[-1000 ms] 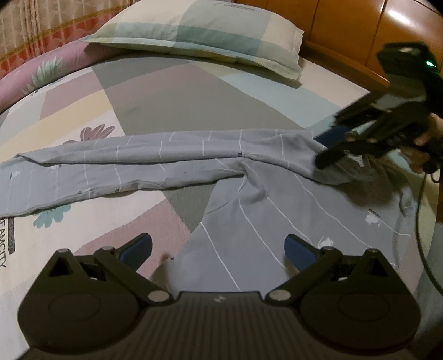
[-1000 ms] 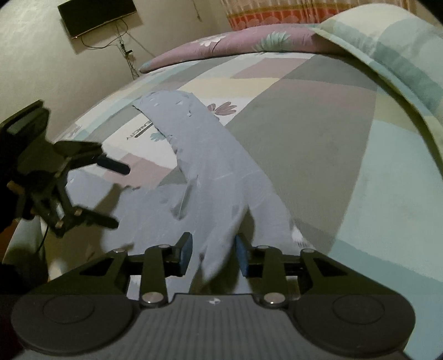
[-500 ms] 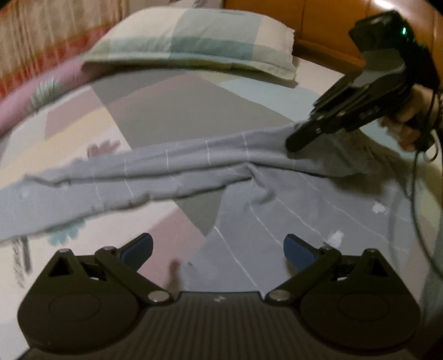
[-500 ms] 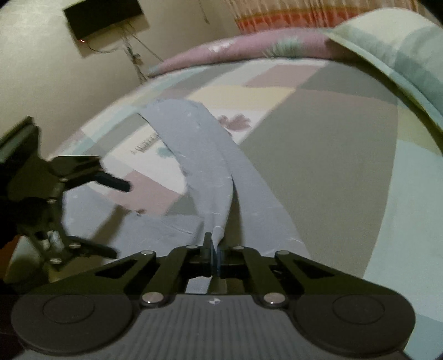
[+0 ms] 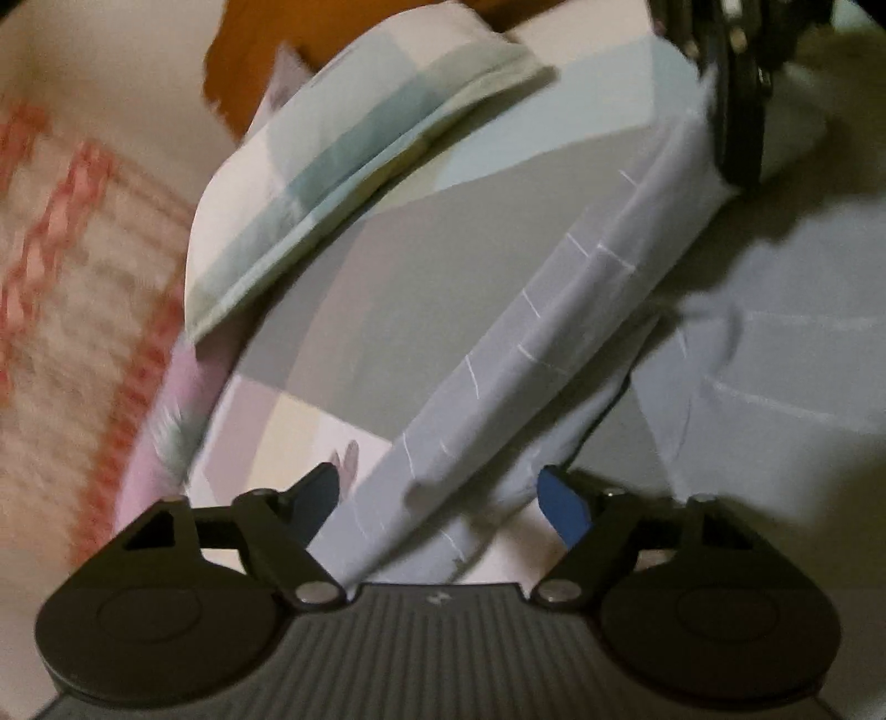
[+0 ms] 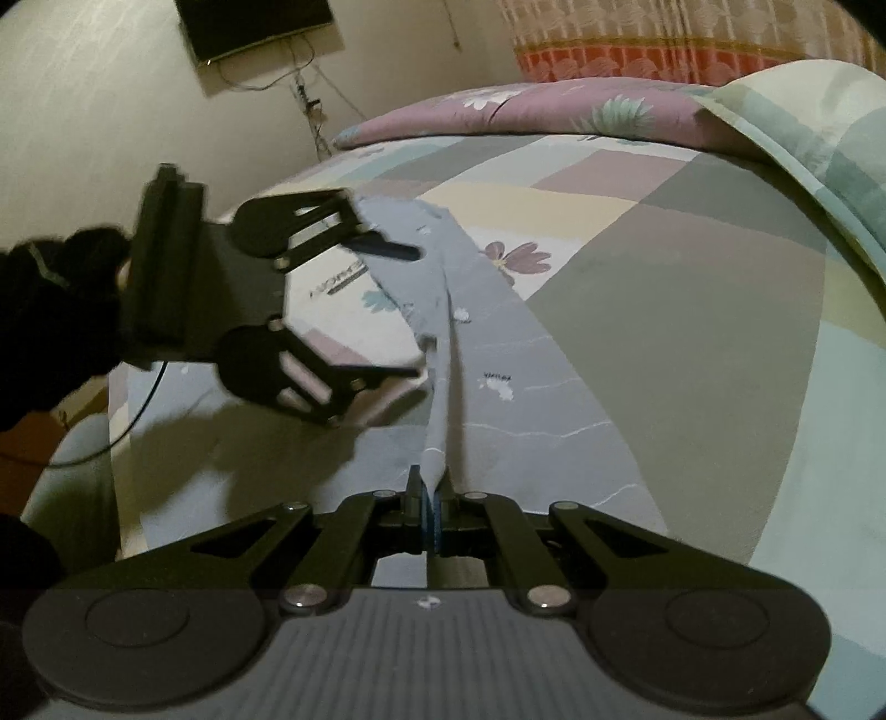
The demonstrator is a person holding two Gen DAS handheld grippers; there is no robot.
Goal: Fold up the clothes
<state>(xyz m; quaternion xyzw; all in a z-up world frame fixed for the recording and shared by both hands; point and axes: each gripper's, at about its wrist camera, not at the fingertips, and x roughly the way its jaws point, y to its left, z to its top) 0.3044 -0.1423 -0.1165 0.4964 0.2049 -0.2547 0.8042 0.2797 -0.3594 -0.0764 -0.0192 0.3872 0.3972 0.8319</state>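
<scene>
Bedroom, dim light: patchwork bed with a pillow at the headboard end, curtain behind, a wall TV with dangling cables.

Grey trousers lie across the bed. My right gripper has its fingers closed tight on a pinch of the cloth, and that part is lifted into a taut ridge running away from me; the rest lies flat on the bed. I read the pinch as an anchor, keeping the cloth tensioned so a fold line can form.

My left gripper has its fingers spread wide, holding nothing. One raised leg passes between the fingers; contact I can't confirm, left view is motion-blurred. In the right view the left gripper straddles the ridge further along, likely lining up a second pinch.

Judgement: early in the fold, legs not yet stacked. Risk: thin cloth may slip or bunch if only one layer is caught.
</scene>
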